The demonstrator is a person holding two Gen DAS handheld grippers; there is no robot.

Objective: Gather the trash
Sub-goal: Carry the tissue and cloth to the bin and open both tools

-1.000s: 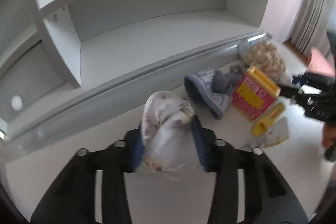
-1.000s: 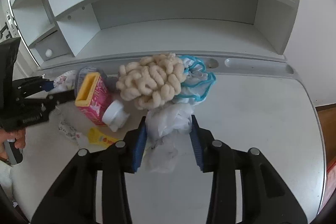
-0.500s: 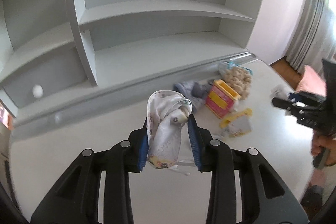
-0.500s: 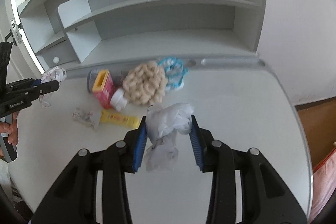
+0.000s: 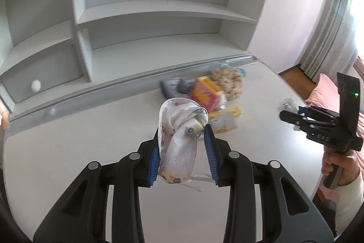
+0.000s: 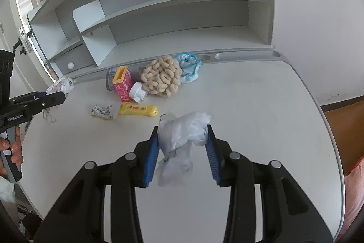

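Both grippers loaded, held above the white desk (image 6: pixel 261 106).
My left gripper (image 5: pixel 183 129) is clenched on a crumpled white printed cloth-like wad (image 5: pixel 177 138); my right gripper (image 6: pixel 183 129) is clenched on a crumpled white tissue wad (image 6: pixel 182 136). By the desk's back edge lie a pink-and-yellow carton (image 6: pixel 122 83), a beige knobbly puff (image 6: pixel 161 79), a yellow tube (image 6: pixel 138 109) and a crinkled wrapper (image 6: pixel 103 111).

A child's room at home: a white desk (image 6: pixel 261 106) with a star-cutout shelf hutch (image 6: pixel 159 22) behind it, curtains (image 5: pixel 329 33) right of the desk.
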